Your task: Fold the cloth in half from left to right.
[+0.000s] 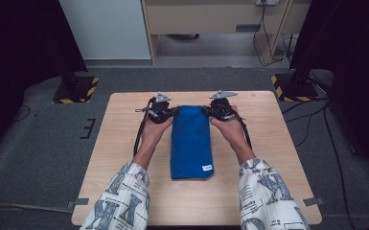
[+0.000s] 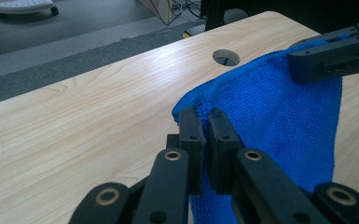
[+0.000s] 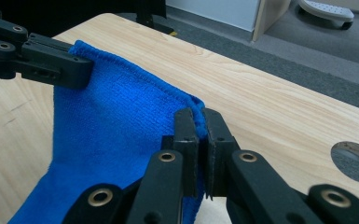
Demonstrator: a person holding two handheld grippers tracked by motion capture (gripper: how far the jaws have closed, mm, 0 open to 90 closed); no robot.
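L gripper (image 2: 204, 122) clenched on far-left corner of towel (image 1: 190, 139); cloth edge pinched betw. its jaws, rest of towel spreading right of and below them. R gripper (image 3: 200, 122) clenched on far-right corner, fabric hanging left of and under its jaws. Towel's far edge spans betw. the two jaw pairs, lifted a bit off table (image 1: 124, 158); near part lies flat toward the person, white tag at near-right corner. Round hole (image 2: 225, 57) in table just beyond L jaws, past the towel edge.
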